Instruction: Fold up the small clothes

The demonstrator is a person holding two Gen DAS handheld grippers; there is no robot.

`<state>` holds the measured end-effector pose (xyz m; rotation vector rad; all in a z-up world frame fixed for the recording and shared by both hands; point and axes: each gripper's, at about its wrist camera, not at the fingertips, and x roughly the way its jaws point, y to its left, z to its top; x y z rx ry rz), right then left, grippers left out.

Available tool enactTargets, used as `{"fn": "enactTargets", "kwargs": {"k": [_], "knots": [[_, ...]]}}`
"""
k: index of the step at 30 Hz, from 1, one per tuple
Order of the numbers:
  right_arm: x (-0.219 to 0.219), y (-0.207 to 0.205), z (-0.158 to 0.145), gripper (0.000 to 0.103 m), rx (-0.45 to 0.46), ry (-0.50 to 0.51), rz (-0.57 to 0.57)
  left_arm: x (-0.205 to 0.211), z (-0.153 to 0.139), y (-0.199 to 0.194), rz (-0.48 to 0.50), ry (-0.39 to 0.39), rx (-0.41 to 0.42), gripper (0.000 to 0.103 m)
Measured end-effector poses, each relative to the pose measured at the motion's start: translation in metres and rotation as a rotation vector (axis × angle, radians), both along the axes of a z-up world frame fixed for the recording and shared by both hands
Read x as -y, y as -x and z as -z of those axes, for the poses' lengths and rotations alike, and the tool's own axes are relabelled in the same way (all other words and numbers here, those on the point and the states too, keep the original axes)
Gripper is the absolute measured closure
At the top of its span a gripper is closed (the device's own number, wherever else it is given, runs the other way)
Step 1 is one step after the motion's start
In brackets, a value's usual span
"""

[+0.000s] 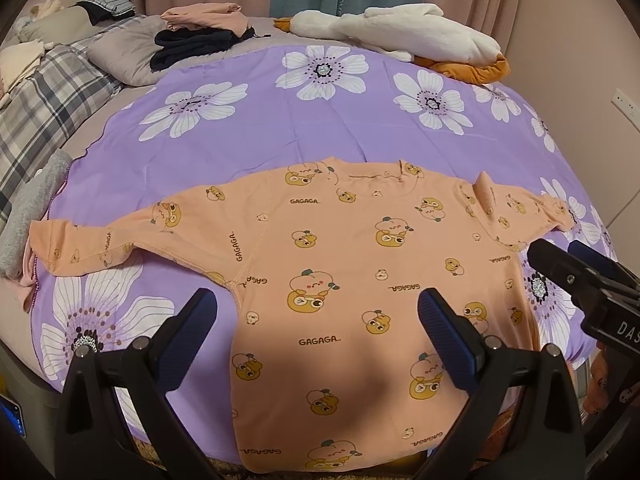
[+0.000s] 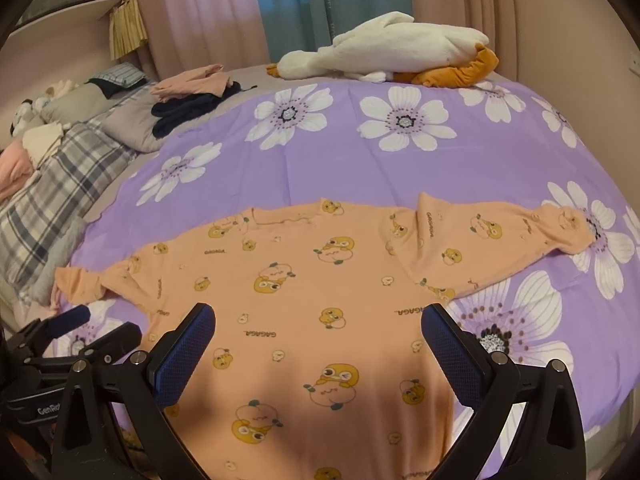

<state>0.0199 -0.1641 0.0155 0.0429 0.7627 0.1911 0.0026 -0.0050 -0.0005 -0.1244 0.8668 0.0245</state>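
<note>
A small orange long-sleeved shirt (image 1: 340,264) with cartoon prints lies flat on the purple flowered sheet (image 1: 320,120), sleeves spread to both sides. It also shows in the right wrist view (image 2: 304,292). My left gripper (image 1: 318,312) is open and empty, hovering over the shirt's lower left part. My right gripper (image 2: 318,328) is open and empty, hovering over the shirt's lower middle. The right gripper also shows at the right edge of the left wrist view (image 1: 568,264), and the left gripper at the left edge of the right wrist view (image 2: 80,332).
A white and orange plush goose (image 1: 400,32) lies at the far edge of the bed. Folded pink and dark clothes (image 1: 200,36) are stacked at the back left. A plaid blanket (image 1: 44,108) and a grey cloth (image 1: 32,216) lie on the left.
</note>
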Motion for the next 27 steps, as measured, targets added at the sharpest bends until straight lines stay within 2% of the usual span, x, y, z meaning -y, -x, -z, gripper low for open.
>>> {"fn": "enactTargets", "kwargs": {"k": [4, 8, 14, 17, 27], "knots": [[0.002, 0.0, -0.001, 0.0, 0.021, -0.028, 0.008, 0.001, -0.001, -0.002, 0.011, 0.028, -0.004, 0.003], [0.004, 0.0, -0.002, 0.0, 0.038, -0.025, 0.013, 0.003, -0.001, -0.004, 0.02, 0.023, 0.002, 0.003], [0.01, 0.0, -0.002, 0.0, 0.036, -0.013, 0.032, 0.003, 0.001, -0.006, 0.03, 0.068, -0.06, 0.004], [0.012, -0.001, -0.001, 0.0, 0.022, -0.02, 0.04, 0.003, 0.002, -0.007, 0.032, 0.06, -0.067, 0.004], [0.02, 0.0, 0.001, 0.001, 0.002, -0.028, 0.057, 0.004, -0.004, -0.008, 0.035, 0.035, -0.016, 0.006]]}}
